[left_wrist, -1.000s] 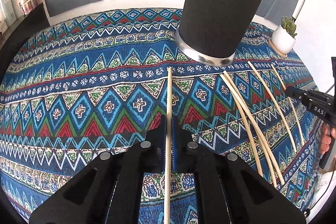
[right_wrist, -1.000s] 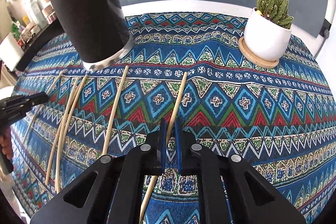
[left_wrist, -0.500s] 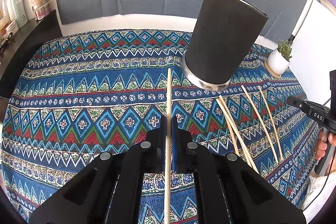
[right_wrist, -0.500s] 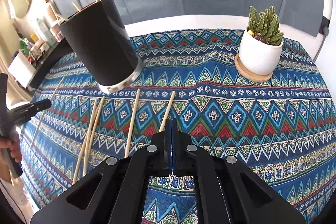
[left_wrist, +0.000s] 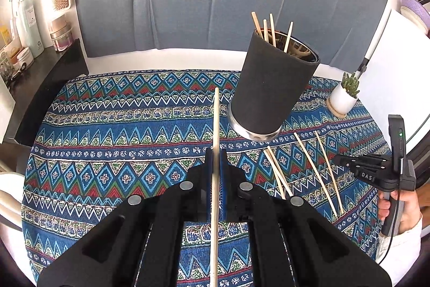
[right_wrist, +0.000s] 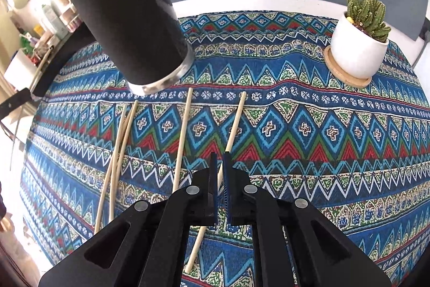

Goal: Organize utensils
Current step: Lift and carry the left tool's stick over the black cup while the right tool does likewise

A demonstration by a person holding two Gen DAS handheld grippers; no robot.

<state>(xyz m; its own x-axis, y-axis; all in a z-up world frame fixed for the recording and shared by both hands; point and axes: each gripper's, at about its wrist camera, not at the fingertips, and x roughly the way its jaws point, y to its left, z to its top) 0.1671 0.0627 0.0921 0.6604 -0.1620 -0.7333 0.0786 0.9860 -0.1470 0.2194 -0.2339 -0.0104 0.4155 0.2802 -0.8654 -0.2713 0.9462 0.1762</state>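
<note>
While my left fingers [left_wrist: 215, 166] are clamped on one chopstick [left_wrist: 215, 131], its tip reaches ahead toward the black holder [left_wrist: 271, 96], which stands just right of it on the table [left_wrist: 107, 125] with four sticks [left_wrist: 271, 28] inside. My right fingers [right_wrist: 221, 171] are nearly closed around another chopstick [right_wrist: 235, 120]; three loose chopsticks [right_wrist: 182, 136] lie to their left.

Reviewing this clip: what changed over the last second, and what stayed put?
The left tool, shut on a chopstick, rose away from the cloth; the holder's rim came into view. The right tool closed on its chopstick. Holder, loose chopsticks and plant stayed.
</note>
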